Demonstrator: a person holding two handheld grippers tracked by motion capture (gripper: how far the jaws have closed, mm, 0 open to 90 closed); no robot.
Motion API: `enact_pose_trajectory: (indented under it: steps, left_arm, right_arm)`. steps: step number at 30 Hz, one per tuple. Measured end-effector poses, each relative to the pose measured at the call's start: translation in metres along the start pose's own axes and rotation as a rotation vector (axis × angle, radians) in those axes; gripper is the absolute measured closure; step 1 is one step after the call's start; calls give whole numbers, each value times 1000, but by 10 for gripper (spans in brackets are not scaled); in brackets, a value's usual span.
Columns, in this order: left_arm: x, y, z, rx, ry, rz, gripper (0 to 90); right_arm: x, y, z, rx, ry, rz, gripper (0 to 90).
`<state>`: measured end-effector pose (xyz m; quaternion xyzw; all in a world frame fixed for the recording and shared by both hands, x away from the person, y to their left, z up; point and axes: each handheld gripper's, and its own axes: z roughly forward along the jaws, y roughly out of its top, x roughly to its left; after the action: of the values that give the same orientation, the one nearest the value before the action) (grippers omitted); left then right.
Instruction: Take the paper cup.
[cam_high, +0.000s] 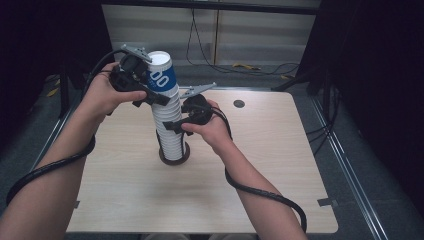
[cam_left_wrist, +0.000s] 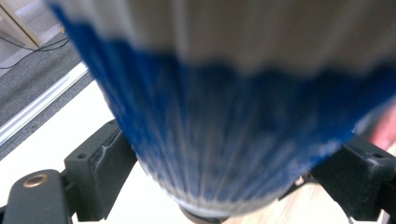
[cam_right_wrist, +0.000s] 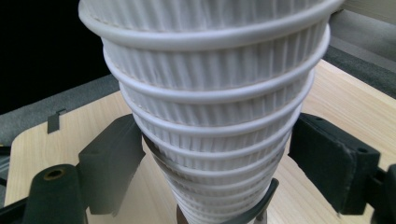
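Note:
A tall stack of white ribbed paper cups (cam_high: 171, 137) stands upright in a black ring holder (cam_high: 174, 160) on the wooden table (cam_high: 280, 165). The top cup (cam_high: 162, 75) carries a blue band with white print. My left gripper (cam_high: 152, 95) reaches in from the left at that cup's lower part. In the left gripper view its jaws (cam_left_wrist: 229, 177) lie against both sides of the blurred blue wall (cam_left_wrist: 224, 116). My right gripper (cam_high: 175, 124) comes from the right at mid-stack. In the right gripper view both of its pads (cam_right_wrist: 217, 158) touch the cup rims (cam_right_wrist: 210, 93).
A small dark round spot (cam_high: 239, 103) marks the table's far right part. Cables (cam_high: 240, 65) lie on the floor beyond the far edge. Each gripper's black cable (cam_high: 260, 192) trails along the forearm toward the near edge. A metal rail (cam_high: 345, 165) runs along the table's right side.

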<state>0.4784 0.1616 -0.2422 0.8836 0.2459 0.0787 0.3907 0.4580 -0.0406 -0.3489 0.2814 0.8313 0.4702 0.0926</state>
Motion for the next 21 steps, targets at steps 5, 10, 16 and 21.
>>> enact_pose_trajectory:
  steps: [5,10,16,21]
  left_arm:
    - [1,0,0,-12,2,-25,127]
    - [-2,2,-1,-4,18,-39,133]
    - [-3,4,-2,10,29,-47,136]
    - [-4,7,-4,9,35,-60,140]
  right_arm:
    - [0,0,0,-2,-5,5,172]
    - [0,0,0,0,-6,1,172]
    - [1,0,0,0,-9,1,174]
    - [2,0,-1,-2,-12,-3,178]
